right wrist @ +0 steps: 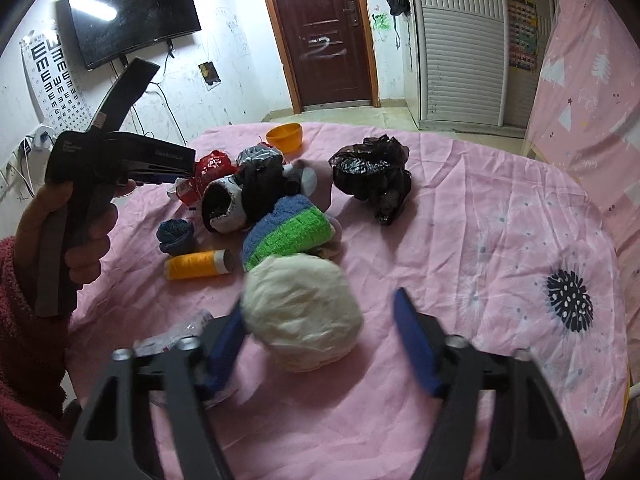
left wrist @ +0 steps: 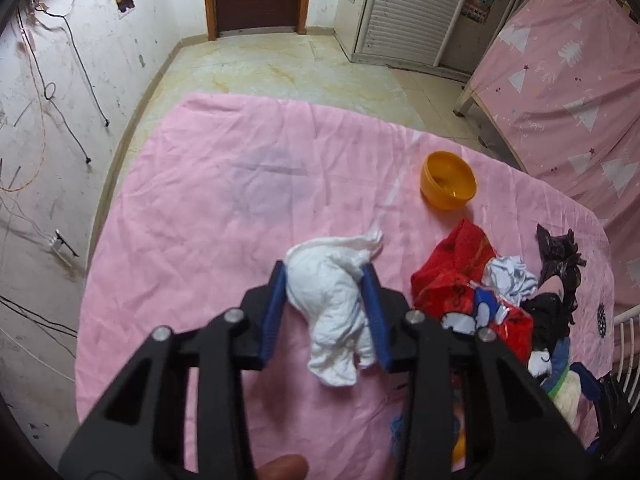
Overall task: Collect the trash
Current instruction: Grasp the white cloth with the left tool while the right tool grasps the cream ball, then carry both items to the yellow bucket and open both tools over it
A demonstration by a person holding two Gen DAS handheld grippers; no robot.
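Note:
In the left wrist view my left gripper (left wrist: 325,276) is shut on a crumpled white plastic bag (left wrist: 334,300) and holds it above the pink cloth (left wrist: 208,200). In the right wrist view my right gripper (right wrist: 320,312) is open, its jaws on either side of a cream crumpled paper ball (right wrist: 302,312) that lies on the pink cloth (right wrist: 460,240); the left finger touches the ball. A crumpled black plastic bag (right wrist: 374,174) lies further back. The left gripper's body (right wrist: 108,164) shows at the left, held by a hand.
An orange bowl (left wrist: 448,186) (right wrist: 285,135) stands at the cloth's far side. A pile holds a red bag (left wrist: 452,272), a blue-green sock (right wrist: 288,236), a yellow thread spool (right wrist: 196,265) and other clothes. A pink-covered bed (left wrist: 560,80) is at the right.

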